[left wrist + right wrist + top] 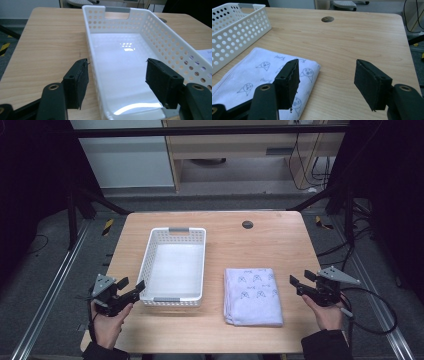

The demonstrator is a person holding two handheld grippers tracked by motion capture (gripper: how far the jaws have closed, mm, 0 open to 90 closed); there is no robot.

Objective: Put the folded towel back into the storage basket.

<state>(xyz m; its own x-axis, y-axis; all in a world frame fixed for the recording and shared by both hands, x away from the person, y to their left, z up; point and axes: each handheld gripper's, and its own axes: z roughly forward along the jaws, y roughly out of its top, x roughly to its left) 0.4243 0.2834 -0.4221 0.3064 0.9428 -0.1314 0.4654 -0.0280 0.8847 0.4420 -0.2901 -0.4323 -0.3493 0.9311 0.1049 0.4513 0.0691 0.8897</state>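
A white perforated basket (150,251) stands empty on the wooden table, left of centre; its rim (87,30) runs away from me in the left gripper view. A folded pale lilac cloth (253,296) with small printed faces lies flat to its right. My left gripper (131,289) hovers open at the basket's near left corner, jaws straddling that corner with nothing gripped. My right gripper (302,279) is open just right of the cloth. In the right gripper view the cloth (257,72) lies at the left, partly behind the left jaw, and bare wood shows between the jaws.
A round cable hole (247,224) sits near the table's far edge. The table's side edges lie close to both hands. Metal frame rails run along the floor on either side, and cables (370,315) trail at the right.
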